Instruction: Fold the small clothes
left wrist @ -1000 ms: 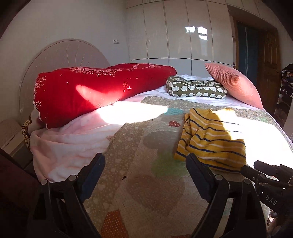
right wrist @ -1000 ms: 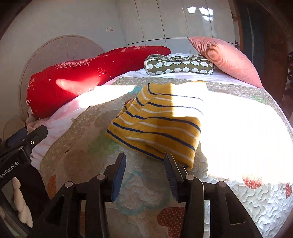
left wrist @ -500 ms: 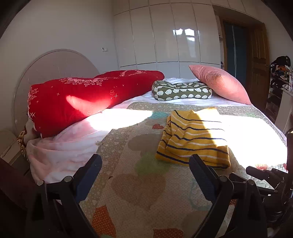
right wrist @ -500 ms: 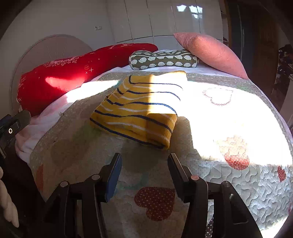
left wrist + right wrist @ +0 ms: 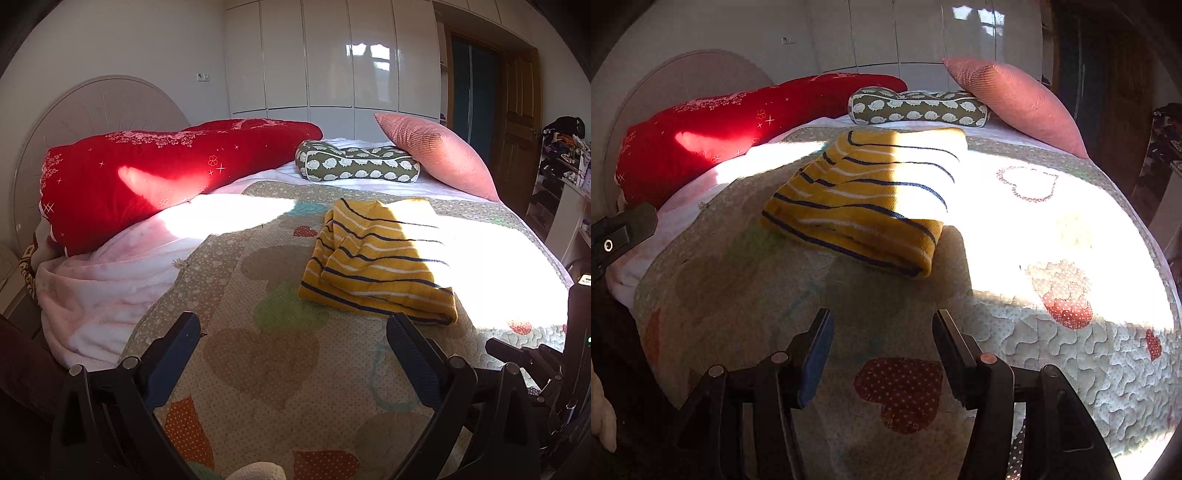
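A yellow garment with navy and white stripes point(image 5: 373, 262) lies folded in a compact rectangle on the quilted bedspread point(image 5: 258, 354); it also shows in the right wrist view point(image 5: 864, 199). My left gripper point(image 5: 291, 332) is open and empty, held above the quilt well short of the garment. My right gripper point(image 5: 882, 325) is open and empty, also back from the garment's near edge. Part of the right gripper shows at the right edge of the left wrist view point(image 5: 535, 362).
A red bolster point(image 5: 159, 177), a green patterned pillow point(image 5: 354, 166) and a pink cushion point(image 5: 436, 155) lie at the head of the bed. A pink blanket point(image 5: 103, 280) hangs at the left side. White wardrobes point(image 5: 332, 59) and a wooden door point(image 5: 517, 110) stand behind.
Both grippers have drawn back and up from the folded garment, which now lies farther away in both views. The garment itself has not moved.
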{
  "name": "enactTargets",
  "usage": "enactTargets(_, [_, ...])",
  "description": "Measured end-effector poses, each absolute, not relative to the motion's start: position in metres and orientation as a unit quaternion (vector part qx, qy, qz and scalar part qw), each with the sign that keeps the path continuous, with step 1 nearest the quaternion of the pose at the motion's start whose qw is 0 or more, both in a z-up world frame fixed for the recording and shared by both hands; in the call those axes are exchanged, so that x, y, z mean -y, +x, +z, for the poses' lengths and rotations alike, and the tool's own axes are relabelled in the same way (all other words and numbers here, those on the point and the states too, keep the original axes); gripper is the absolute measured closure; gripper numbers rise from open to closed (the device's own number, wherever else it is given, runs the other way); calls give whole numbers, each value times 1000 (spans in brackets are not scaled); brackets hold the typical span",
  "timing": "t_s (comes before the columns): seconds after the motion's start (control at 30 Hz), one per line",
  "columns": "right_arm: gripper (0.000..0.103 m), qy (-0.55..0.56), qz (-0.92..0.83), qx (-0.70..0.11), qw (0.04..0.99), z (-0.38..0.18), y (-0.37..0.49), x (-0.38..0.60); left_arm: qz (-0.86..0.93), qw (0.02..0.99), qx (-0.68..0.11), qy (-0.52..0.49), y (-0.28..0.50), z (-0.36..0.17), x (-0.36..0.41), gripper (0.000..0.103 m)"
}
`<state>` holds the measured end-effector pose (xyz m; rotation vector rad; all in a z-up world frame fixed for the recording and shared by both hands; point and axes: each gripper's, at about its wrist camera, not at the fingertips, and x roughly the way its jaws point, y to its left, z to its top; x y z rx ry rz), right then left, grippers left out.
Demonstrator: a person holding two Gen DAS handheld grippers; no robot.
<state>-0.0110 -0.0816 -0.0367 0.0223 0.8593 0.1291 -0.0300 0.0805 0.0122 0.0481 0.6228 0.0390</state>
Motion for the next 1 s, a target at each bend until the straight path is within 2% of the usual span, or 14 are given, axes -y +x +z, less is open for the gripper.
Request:
enactTargets(0.27, [43,10,57,-416,907,-37,-12,85,14,952,-305,22,-31,11,-79,2])
enactTargets(0.57, [42,9,35,-375,926,-24,-18,92,0,960,-281,3,-39,23,-83,2])
enactTargets(0.67, [37,10,24,-335,942,-11,-27,95,2,964,-265,-8,-44,30,-86,2])
enactTargets(0.73, [30,8,1,-295,955,-1,-37,97,8,966,-257,-13,-46,33,-87,1])
enactTargets(0.8, [13,-2,-32,-258,966,8,-44,98,10,966,-256,-14,-47,35,-87,0])
enactTargets(1.0, [11,-38,-82,-246,965,12,-42,97,16,961,-278,-1,-43,31,-85,0])
